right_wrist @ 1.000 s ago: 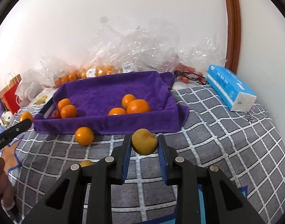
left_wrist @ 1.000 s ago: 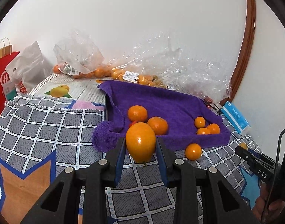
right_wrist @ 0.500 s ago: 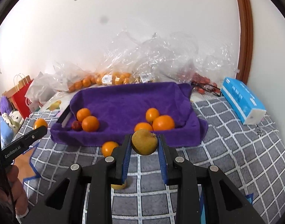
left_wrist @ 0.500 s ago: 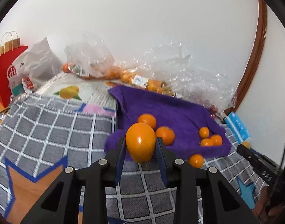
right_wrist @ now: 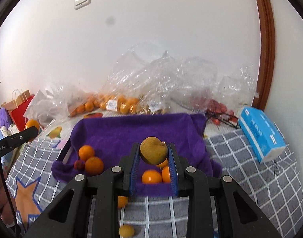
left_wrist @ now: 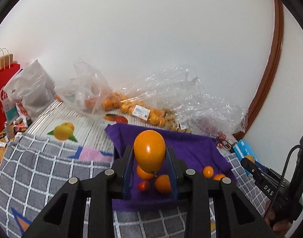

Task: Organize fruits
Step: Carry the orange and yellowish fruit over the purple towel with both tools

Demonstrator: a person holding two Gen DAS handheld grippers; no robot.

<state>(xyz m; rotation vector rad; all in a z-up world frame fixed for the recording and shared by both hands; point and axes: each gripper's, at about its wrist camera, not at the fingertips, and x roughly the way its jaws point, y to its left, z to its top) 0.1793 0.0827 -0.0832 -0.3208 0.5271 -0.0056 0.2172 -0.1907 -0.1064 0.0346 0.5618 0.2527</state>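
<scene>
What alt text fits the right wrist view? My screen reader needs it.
The right gripper holds a yellow-brown fruit between its fingers, above a purple towel-lined tray containing oranges. Clear fruit bags line the white wall; a blue tissue pack lies at right.

wrist views, angled down, sharing purple cloth point(left_wrist: 193, 144)

In the left wrist view the held orange point(left_wrist: 149, 151) covers part of the purple towel point(left_wrist: 193, 148) and the top of one fruit behind it. The red paper bag point(left_wrist: 1, 91) is cut by the left edge. Fruit inside the crumpled plastic bags point(right_wrist: 171, 83) blurs together. The yellowish fruit point(right_wrist: 126, 231) at the bottom edge is partly hidden by the right tool's point(right_wrist: 153, 155) frame
</scene>
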